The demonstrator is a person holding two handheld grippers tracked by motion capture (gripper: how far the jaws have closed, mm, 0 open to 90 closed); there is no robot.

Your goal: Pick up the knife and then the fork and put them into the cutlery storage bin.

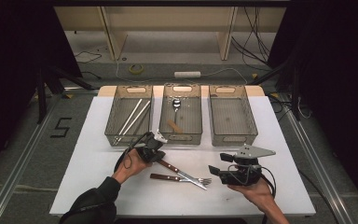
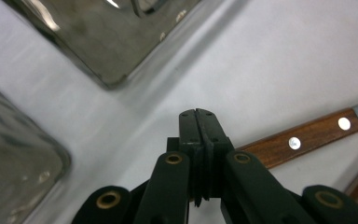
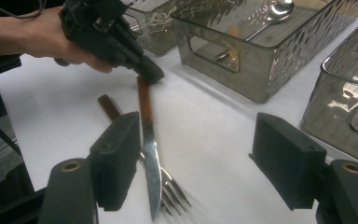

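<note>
A white bench (image 1: 98,186) lies before me, seen from above, with my forearms coming in from the near edge. Along its far side stand three smoky translucent bins in a row. The left bin (image 1: 129,115) holds a pair of pale chopsticks (image 1: 133,119) lying lengthways. The middle bin (image 1: 182,113) holds a metal spoon (image 1: 176,104) near its far end and a small wooden piece (image 1: 174,126) nearer me. The right bin (image 1: 232,114) stands just beside the middle one.

My left hand (image 1: 129,169) carries my left tool (image 1: 156,154), its tip down at the bench just in front of the gap between the left and middle bins. In the left gripper view its two black jaws are pressed together with nothing between them, and their tip sits just beside the end of a riveted wooden handle.

My right hand (image 1: 255,189) carries my right tool (image 1: 213,171) low over the near right part of the bench, pointing left toward the cutlery. In the right gripper view its jaws are spread wide and pinch nothing.

Between the two tools, on the bare bench, lie a knife (image 1: 182,174) and a fork (image 1: 179,178), both wood-handled. The knife runs diagonally from my left tool down toward the right, its blade crossing over the fork. The fork lies almost level, handle to the left, tines pointing toward my right tool. In the right gripper view the knife blade (image 3: 152,163) and the fork tines (image 3: 173,193) show between the spread jaws, farther off
</note>
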